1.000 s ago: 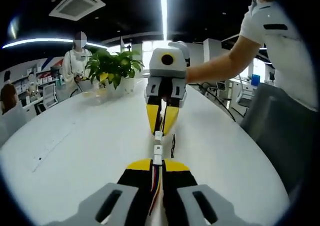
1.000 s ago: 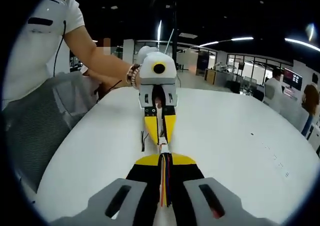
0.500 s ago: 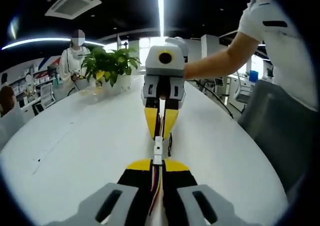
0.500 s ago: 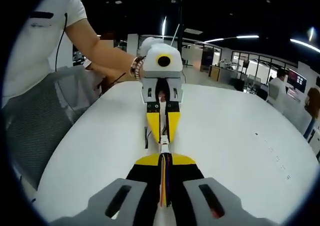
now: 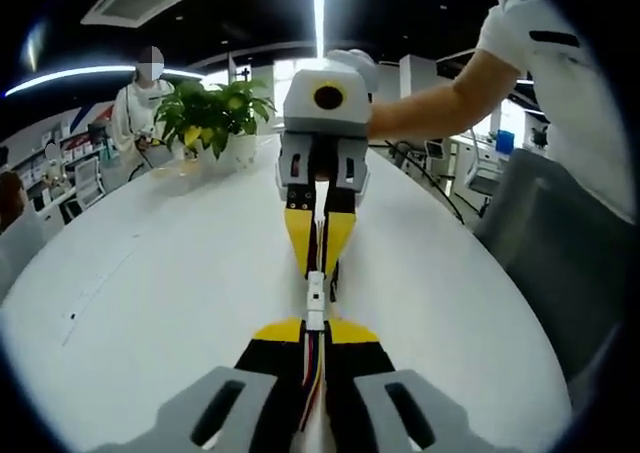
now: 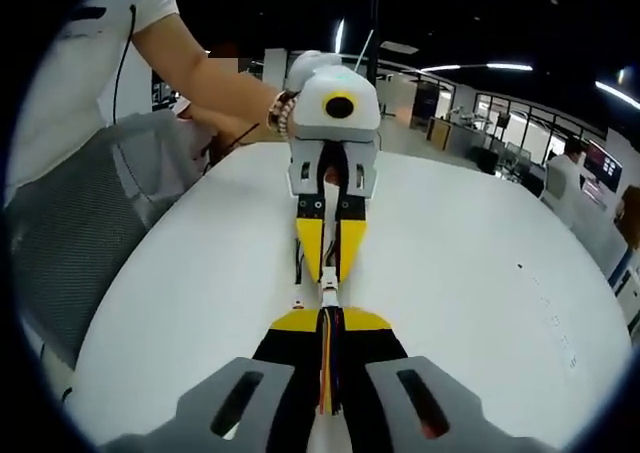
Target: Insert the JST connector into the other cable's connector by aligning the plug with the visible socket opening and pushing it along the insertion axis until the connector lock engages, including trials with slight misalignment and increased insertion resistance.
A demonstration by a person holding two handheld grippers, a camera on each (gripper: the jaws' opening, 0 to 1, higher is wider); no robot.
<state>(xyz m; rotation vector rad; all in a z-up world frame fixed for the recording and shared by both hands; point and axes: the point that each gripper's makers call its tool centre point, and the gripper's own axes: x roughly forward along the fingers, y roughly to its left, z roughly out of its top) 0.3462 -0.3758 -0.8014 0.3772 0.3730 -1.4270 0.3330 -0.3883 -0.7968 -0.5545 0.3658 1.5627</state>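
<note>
Because the two halves must meet along one straight line, the left gripper (image 5: 314, 325) is clamped on its wire bundle (image 5: 311, 368) with the white connector (image 5: 315, 301) poking forward, nose to nose with the right gripper (image 5: 319, 265), likewise clenched on its own cable (image 6: 329, 368). Both hover above the white table (image 5: 150, 293), judged mid-push. Beyond stands a potted plant (image 5: 208, 121).

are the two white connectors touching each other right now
Touching. In the left gripper view the white connector held by the left gripper butts against the other connector with no gap showing.
</note>
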